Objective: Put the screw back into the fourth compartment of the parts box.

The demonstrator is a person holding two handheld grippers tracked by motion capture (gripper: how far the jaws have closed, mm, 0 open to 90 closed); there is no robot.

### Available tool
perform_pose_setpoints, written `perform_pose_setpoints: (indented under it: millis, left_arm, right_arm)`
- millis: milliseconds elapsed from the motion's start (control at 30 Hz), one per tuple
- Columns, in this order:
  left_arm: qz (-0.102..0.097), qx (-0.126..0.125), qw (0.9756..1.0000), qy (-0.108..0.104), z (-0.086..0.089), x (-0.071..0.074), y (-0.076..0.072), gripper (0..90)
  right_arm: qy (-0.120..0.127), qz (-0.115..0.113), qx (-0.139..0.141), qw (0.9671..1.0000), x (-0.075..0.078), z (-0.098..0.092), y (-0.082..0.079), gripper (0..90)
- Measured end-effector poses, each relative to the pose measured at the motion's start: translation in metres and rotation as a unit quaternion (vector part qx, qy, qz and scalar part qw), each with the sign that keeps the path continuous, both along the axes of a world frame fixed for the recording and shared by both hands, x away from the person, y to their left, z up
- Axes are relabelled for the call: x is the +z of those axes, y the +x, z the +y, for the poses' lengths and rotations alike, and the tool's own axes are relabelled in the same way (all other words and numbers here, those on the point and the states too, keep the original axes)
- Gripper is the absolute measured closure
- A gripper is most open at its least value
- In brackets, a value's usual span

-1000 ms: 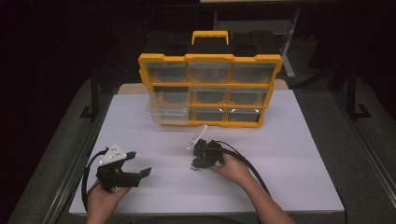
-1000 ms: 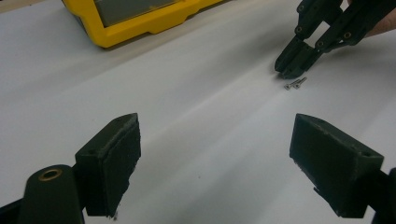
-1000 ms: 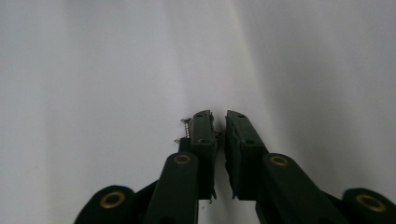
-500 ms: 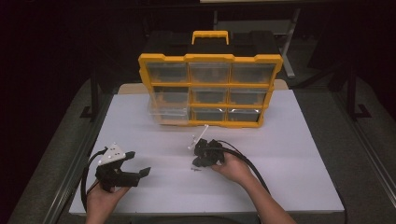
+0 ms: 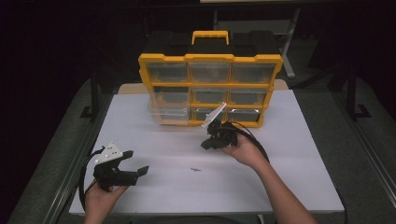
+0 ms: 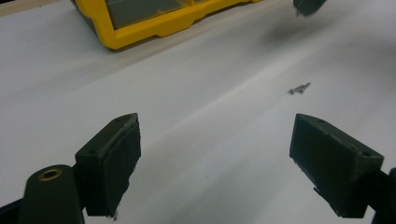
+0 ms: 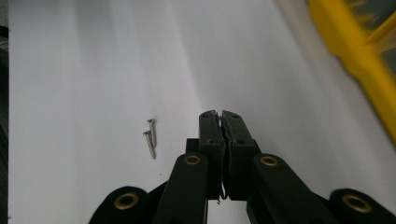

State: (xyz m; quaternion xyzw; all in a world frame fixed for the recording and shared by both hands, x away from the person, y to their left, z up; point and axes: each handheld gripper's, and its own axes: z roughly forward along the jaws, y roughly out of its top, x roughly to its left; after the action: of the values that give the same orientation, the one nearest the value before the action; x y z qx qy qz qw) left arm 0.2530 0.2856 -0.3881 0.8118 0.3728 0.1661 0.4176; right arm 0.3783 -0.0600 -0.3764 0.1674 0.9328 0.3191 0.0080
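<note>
**A:** Two screws (image 7: 150, 136) lie side by side on the white table (image 5: 289, 186), touching or nearly so, in the open stretch between the two grippers. In the high view they are a small dark fleck (image 5: 195, 169) below and left of the right gripper (image 5: 208, 142).

**B:** And that gripper?

**A:** Held in the person's right hand (image 5: 245, 149), above the table, jaws pressed together. In the right gripper view something thin and wiry seems caught in the seam between them (image 7: 222, 122); what it is cannot be told. The screws lie just left of the jaw tips there.

**B:** The left one?

**A:** The left gripper (image 5: 135, 164) sits near the table's front left corner, jaws spread wide with nothing between them. In the left gripper view (image 6: 215, 154) the screws lie beyond its right jaw.

**B:** Behind them?

**A:** One yellow organiser (image 5: 210, 58) with a handle on top and nine clear drawers in three rows of three. The lower left drawer (image 5: 166, 112) is pulled out.

**B:** Any writing?

**A:** No brand or label is readable.
</note>
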Motion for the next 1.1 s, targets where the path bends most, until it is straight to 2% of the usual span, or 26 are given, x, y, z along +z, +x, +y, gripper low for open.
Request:
perform_pose_setpoints:
  millis: [67, 100, 200, 333, 367, 400, 433, 467, 533, 667, 800, 867, 900, 1000, 1100]
  left_arm:
    - [0.000, 0.000, 1.0000, -0.002, 0.000, 0.000, 0.000, 16.1]
    - [-0.001, 0.000, 1.0000, -0.002, 0.000, -0.001, 0.000, 16.1]
    - [0.001, 0.000, 1.0000, 0.003, 0.000, 0.000, 0.000, 16.1]
    - [0.001, 0.000, 1.0000, 0.003, 0.000, 0.000, 0.000, 16.1]
    - [0.001, 0.000, 1.0000, 0.002, 0.000, 0.000, 0.000, 16.1]
    - [0.001, 0.000, 1.0000, 0.002, 0.000, 0.001, 0.000, 16.1]
    - [0.000, 0.001, 1.0000, -0.001, 0.000, 0.000, 0.000, 16.1]
    - [-0.001, 0.001, 1.0000, -0.002, 0.000, 0.000, 0.000, 16.1]
    - [0.000, 0.001, 1.0000, -0.003, 0.000, 0.000, 0.000, 16.1]
    - [0.003, 0.004, 1.0000, -0.006, 0.001, 0.000, 0.000, 16.1]
    - [0.002, -0.001, 1.0000, 0.001, 0.003, 0.001, 0.001, 16.1]
    - [-0.001, -0.003, 1.0000, 0.004, 0.003, 0.001, 0.001, 16.1]
    - [0.000, 0.001, 1.0000, -0.001, 0.002, 0.000, 0.001, 16.1]
    - [-0.004, -0.002, 1.0000, 0.000, 0.003, 0.000, 0.001, 16.1]
    - [-0.003, -0.002, 1.0000, 0.000, 0.002, 0.000, 0.001, 16.1]
  right_arm:
    - [0.008, 0.002, -0.001, 1.0000, 0.009, -0.003, 0.004, 86.7]
    - [0.003, -0.001, -0.003, 1.0000, 0.019, -0.006, 0.008, 86.7]
    - [0.004, -0.009, -0.001, 1.0000, 0.028, -0.008, 0.013, 86.7]
    - [0.006, -0.014, -0.007, 0.9999, 0.048, -0.012, 0.020, 86.6]
    - [0.009, -0.023, -0.008, 0.9997, 0.061, -0.013, 0.023, 86.6]
    - [0.009, -0.023, -0.008, 0.9997, 0.061, -0.013, 0.023, 86.6]
    - [0.011, -0.027, -0.008, 0.9995, 0.070, -0.013, 0.026, 86.6]
    - [0.011, -0.027, -0.008, 0.9995, 0.070, -0.013, 0.026, 86.6]
    - [0.011, -0.031, -0.008, 0.9994, 0.080, -0.013, 0.028, 86.6]
    - [0.009, -0.043, -0.002, 0.9990, 0.103, -0.007, 0.034, 86.5]
    - [0.006, -0.050, 0.004, 0.9987, 0.114, -0.002, 0.038, 86.5]
    - [0.007, -0.054, 0.009, 0.9985, 0.125, 0.005, 0.041, 86.4]
    - [0.007, -0.054, 0.009, 0.9985, 0.125, 0.005, 0.041, 86.4]
    - [0.003, -0.060, 0.022, 0.9979, 0.138, 0.016, 0.044, 86.3]
    - [0.004, -0.063, 0.026, 0.9977, 0.144, 0.022, 0.046, 86.3]
